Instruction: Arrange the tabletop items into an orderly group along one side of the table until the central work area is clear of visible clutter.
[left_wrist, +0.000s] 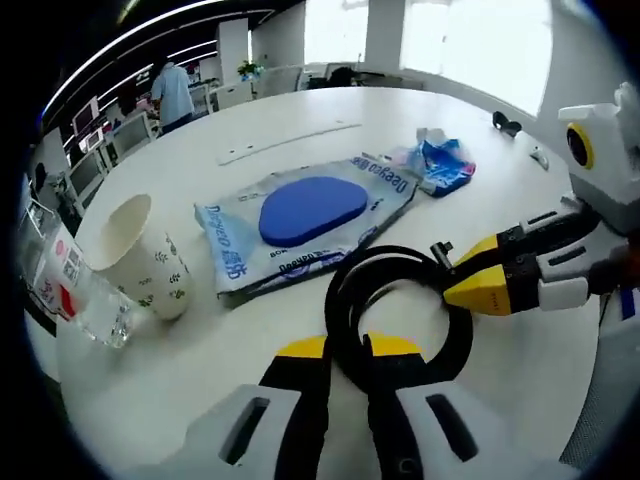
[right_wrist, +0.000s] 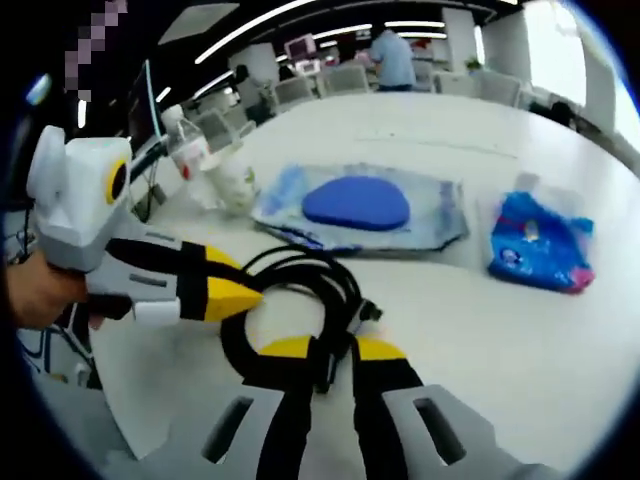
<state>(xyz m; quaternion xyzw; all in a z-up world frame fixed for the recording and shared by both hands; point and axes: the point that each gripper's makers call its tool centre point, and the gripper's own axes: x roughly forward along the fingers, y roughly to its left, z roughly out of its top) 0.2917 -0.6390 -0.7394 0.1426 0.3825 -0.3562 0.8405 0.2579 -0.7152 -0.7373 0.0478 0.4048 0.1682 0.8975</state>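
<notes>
Now I have both tools clamped on the coiled black rubber cable (left_wrist: 400, 320) at lower centre of frame, left tool (left_wrist: 345, 350) and right tool (right_wrist: 330, 350), so it lifts together off the white surface (left_wrist: 250, 330).

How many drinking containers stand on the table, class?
2: a paper cup and a clear plastic bottle beside it, both near the table edge, beyond the packaged blue pad. Others may be hidden outside the views.

I see both views riding low and close over the bench (left_wrist: 300, 110), facing each other across the black cable coil (left_wrist: 395, 310); both share that coil and the blue-padded bag (right_wrist: 360, 205) beyond.
</notes>
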